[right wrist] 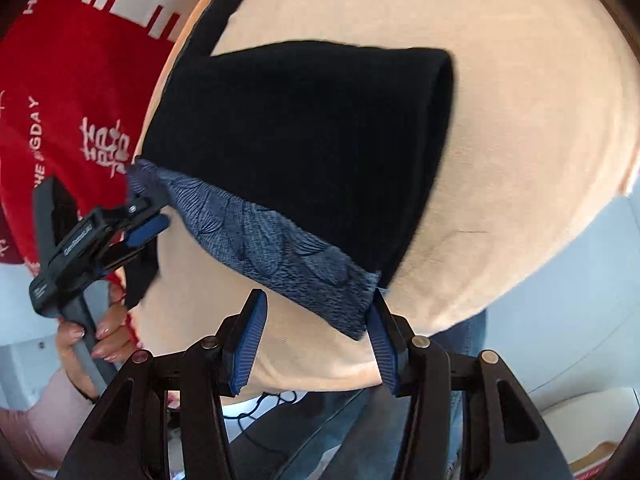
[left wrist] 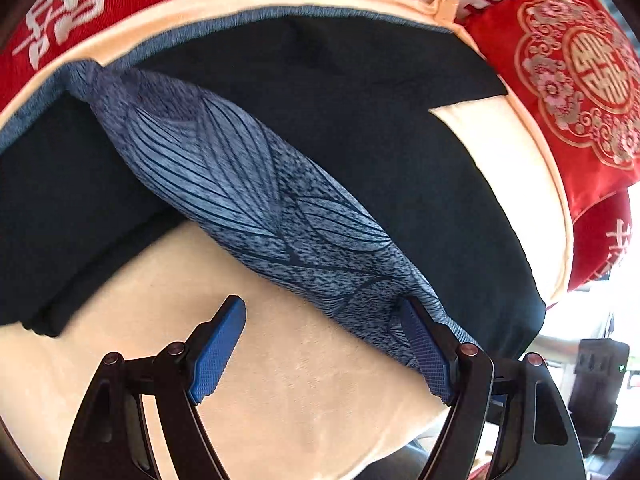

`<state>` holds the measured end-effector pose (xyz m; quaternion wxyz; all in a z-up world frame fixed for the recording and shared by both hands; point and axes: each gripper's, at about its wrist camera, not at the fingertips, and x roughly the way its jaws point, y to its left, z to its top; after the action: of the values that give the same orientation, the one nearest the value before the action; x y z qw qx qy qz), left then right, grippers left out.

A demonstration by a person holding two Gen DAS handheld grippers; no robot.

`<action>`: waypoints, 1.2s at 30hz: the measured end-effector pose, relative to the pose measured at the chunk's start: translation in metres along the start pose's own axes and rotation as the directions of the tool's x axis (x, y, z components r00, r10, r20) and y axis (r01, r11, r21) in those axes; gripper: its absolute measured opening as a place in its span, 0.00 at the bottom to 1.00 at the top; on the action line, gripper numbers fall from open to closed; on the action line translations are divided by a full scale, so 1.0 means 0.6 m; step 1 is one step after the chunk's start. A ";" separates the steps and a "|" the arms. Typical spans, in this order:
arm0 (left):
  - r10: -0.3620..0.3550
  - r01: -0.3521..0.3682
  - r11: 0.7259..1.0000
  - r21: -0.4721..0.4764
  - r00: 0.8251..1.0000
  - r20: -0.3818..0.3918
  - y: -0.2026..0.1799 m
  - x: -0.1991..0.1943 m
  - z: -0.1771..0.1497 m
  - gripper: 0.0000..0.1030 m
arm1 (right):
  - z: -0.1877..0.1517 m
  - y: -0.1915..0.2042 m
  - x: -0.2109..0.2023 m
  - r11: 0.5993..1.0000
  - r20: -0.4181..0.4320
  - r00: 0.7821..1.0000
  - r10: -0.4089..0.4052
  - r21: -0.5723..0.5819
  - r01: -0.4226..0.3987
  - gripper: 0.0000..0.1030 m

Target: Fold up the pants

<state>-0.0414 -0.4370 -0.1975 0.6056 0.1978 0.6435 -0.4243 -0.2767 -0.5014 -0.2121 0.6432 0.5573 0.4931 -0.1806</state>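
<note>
Black pants (left wrist: 352,92) with a blue leaf-patterned waistband (left wrist: 256,196) lie on a cream blanket (left wrist: 280,392). In the left wrist view my left gripper (left wrist: 320,344) is open, its right finger (left wrist: 424,352) against the waistband's near end. In the right wrist view the pants (right wrist: 304,136) lie folded, waistband (right wrist: 272,244) nearest. My right gripper (right wrist: 316,336) is open, its right finger (right wrist: 382,344) touching the waistband's corner. The left gripper (right wrist: 148,224) shows at the waistband's other end, open.
Red bedding with white characters (left wrist: 576,80) surrounds the cream blanket; it also shows at left in the right wrist view (right wrist: 68,92). The blanket's edge (right wrist: 440,320) is near, with floor and cables (right wrist: 272,404) below.
</note>
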 end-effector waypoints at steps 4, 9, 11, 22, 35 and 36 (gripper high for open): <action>0.006 -0.006 1.000 -0.012 1.000 0.008 -0.013 0.008 0.003 0.78 | 0.016 -0.013 -0.001 0.996 -0.064 0.995 0.079 0.035 -0.077 0.20; -0.028 0.028 0.999 0.015 0.999 -0.021 -0.034 0.004 0.028 0.42 | 0.066 0.030 -0.062 0.986 -0.047 0.985 0.164 -0.021 -0.165 0.03; -0.051 0.051 0.999 -0.009 0.999 -0.005 -0.039 -0.006 0.045 0.39 | 0.105 0.065 -0.093 0.978 -0.033 0.982 0.189 -0.087 -0.191 0.03; 0.061 -0.053 0.998 -0.038 0.964 0.259 -0.085 -0.104 0.238 0.56 | 0.457 0.242 -0.173 0.908 0.079 0.985 0.153 -0.405 -0.108 0.03; 0.359 -0.345 0.932 -0.108 0.917 0.173 -0.017 -0.049 0.242 0.61 | 0.565 0.299 -0.156 0.849 0.244 0.961 -0.128 -0.474 0.234 0.92; 0.370 -0.356 0.928 -0.115 0.915 0.157 -0.011 -0.039 0.239 0.61 | 0.554 0.274 -0.149 0.869 0.221 0.968 -0.122 -0.447 0.212 0.85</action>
<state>0.0458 -0.5473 -0.1598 0.7360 0.2500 0.5568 -0.2929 -0.0441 -0.7756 -0.0847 0.7835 0.3217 0.5062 -0.1627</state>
